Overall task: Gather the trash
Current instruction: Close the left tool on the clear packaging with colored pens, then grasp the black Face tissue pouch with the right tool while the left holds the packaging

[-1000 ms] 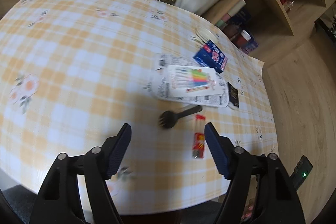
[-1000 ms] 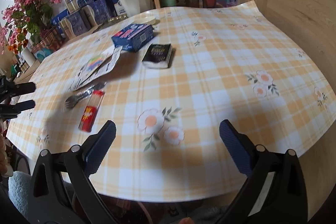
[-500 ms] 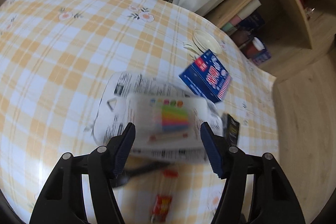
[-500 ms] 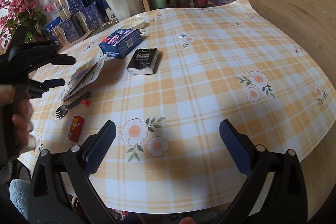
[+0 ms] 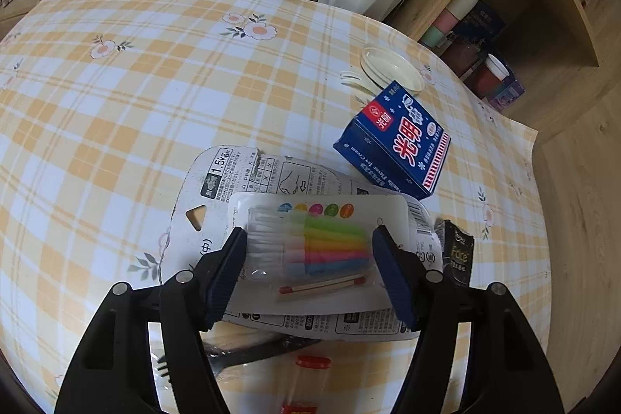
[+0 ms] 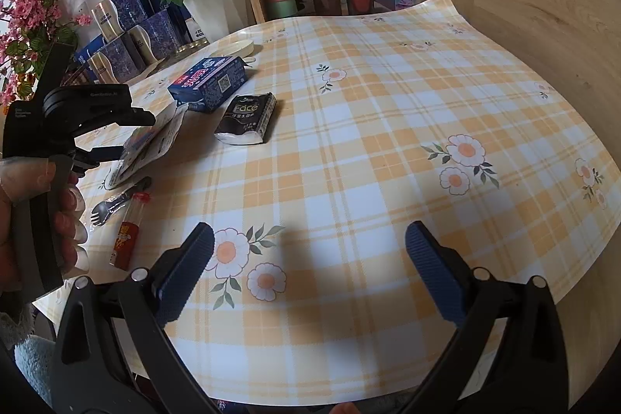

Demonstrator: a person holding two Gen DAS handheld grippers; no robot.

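Checked tablecloth [image 5: 116,103] over table, shelves behind. Left view: candle pack [image 5: 322,247] on printed card [image 5: 217,181] marked "1.5kg"; blue box [image 5: 392,146]; black "Face" tissue pack [image 5: 458,255]. Left gripper [image 5: 308,270] partly open, jaws just widened, straddling candle pack, contact unclear. Right view: right gripper [image 6: 310,274] wide open, empty, above cloth.

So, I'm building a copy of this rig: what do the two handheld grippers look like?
Both the left gripper and right gripper have black plastic linkage arms with silver rivets and ribbed dark blue pads. The right view shows the left one's black body with small white lettering, held by a hand in a thin clear glove.
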